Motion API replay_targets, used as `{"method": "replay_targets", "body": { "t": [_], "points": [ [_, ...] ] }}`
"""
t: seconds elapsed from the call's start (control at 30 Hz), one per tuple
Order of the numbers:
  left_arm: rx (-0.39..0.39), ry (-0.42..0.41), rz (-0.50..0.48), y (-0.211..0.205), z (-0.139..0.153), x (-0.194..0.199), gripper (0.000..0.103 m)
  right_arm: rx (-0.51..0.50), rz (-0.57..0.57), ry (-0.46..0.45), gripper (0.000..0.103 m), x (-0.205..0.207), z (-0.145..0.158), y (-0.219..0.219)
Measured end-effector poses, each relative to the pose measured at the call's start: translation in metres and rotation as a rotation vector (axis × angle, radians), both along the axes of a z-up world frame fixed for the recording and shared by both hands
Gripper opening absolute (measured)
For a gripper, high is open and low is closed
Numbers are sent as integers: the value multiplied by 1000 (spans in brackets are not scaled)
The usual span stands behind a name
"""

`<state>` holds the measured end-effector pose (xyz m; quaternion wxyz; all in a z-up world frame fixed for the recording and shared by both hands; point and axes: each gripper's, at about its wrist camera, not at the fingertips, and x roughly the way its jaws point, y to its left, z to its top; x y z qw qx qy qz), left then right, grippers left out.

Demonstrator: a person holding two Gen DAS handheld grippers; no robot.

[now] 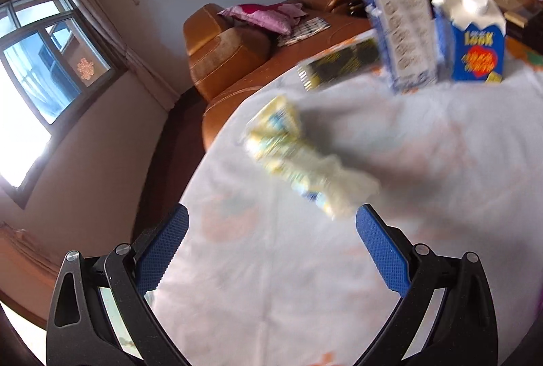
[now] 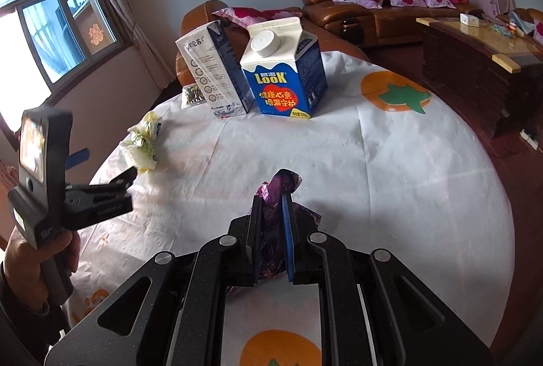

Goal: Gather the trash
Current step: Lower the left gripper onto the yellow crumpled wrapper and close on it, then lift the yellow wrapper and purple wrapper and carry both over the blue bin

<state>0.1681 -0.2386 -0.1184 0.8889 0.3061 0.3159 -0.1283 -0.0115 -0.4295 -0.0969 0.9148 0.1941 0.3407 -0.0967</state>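
Note:
A crumpled yellow wrapper [image 1: 298,155] lies on the round table's white cloth [image 1: 424,179], just ahead of my open left gripper [image 1: 271,220], whose blue pads stand wide apart. It also shows in the right wrist view [image 2: 144,142], with the left gripper [image 2: 112,169] reaching it from the left. My right gripper [image 2: 271,196] is shut on a crumpled purple wrapper [image 2: 283,181] above the table. A blue Look milk carton [image 2: 286,74] and a white and dark blue carton [image 2: 217,70] stand at the table's far side.
A small dark foil packet [image 2: 191,96] lies behind the cartons at the table's far left edge. Brown leather sofas with pink cushions [image 2: 373,6] stand beyond the table. A wooden coffee table [image 2: 482,50] is at the right. A window [image 2: 51,26] is at the left.

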Motion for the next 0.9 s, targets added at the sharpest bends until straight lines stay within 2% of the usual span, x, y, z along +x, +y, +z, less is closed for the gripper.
{"method": "replay_targets", "body": {
  "t": [0.1,0.17,0.27,0.43,0.6,0.77,0.8,0.83,0.87,0.9],
  "points": [
    [13,4,42,32,0,7,97,-3,13,-1,12,4,1,7],
    [-15,13,71,51,4,11,97,-8,15,-4,12,8,3,11],
    [-117,46,81,62,15,10,97,-19,17,0,12,13,4,17],
    [-257,110,50,41,26,2,97,-63,-15,8,12,13,7,12],
    [-247,98,37,5,21,5,97,-75,-89,10,12,1,10,-16],
    [-208,152,63,-10,-1,24,96,-56,-127,18,12,-1,3,-36],
    [-215,164,65,-8,-3,27,90,-53,-128,20,12,-1,2,-37],
    [-218,178,57,-5,-4,28,72,-46,-127,22,12,-1,0,-38],
    [-216,196,48,-2,-6,30,62,-43,-125,22,12,-1,-1,-39],
    [-220,220,39,1,-8,31,47,-43,-124,23,12,-1,-1,-38]
  ]
}}
